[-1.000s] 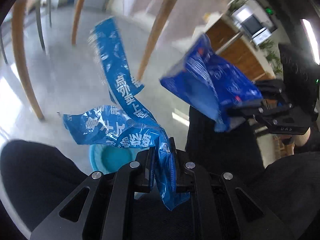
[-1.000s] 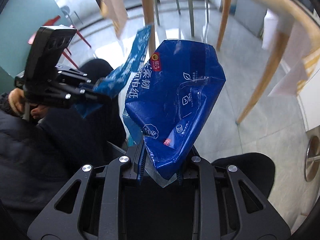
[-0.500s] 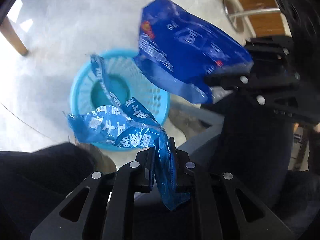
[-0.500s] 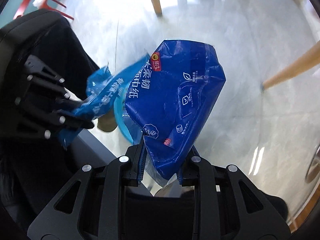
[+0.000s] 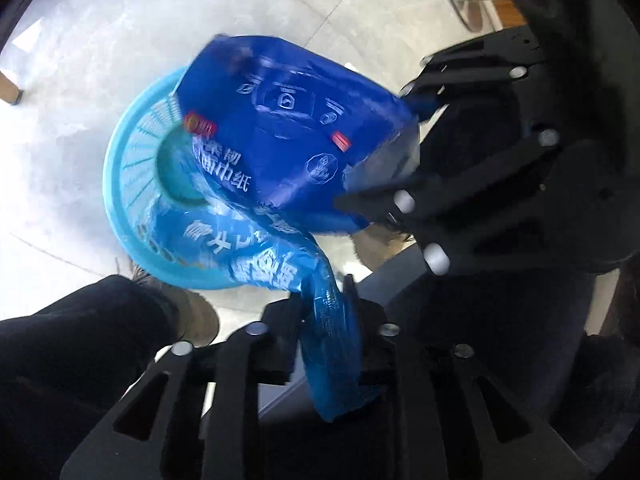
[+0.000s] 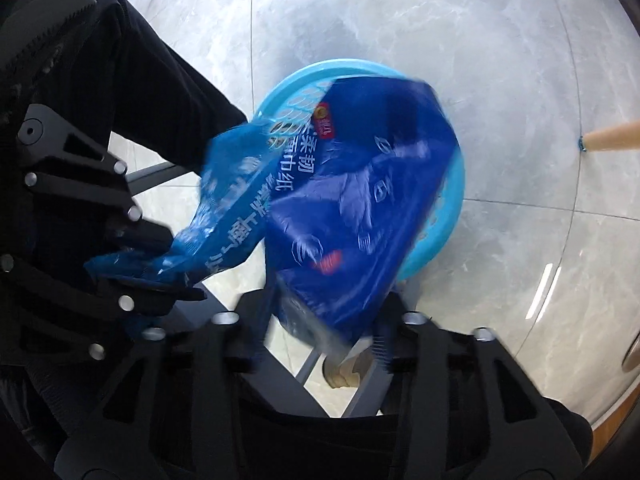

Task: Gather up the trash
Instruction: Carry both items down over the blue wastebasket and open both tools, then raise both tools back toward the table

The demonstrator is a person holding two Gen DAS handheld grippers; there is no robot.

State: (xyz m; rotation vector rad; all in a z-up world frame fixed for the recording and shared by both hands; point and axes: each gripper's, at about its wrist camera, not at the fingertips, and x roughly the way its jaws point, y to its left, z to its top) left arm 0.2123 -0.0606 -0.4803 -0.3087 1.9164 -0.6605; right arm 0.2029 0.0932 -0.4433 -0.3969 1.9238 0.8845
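Now both wrappers (each clamped in its gripper's jaws) hang lower, right over the basket point(image 5: 132, 184).

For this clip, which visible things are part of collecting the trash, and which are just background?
Part of the job:
- dark blue tissue pack wrapper, in right hand-held gripper
- lighter blue torn wrapper, in left hand-held gripper
- blue plastic wastebasket

Background:
- wooden table leg
- person's shoe
- tiled floor

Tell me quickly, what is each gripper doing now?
Left gripper: closed on the light blue wrapper.
Right gripper: closed on the dark blue bag.
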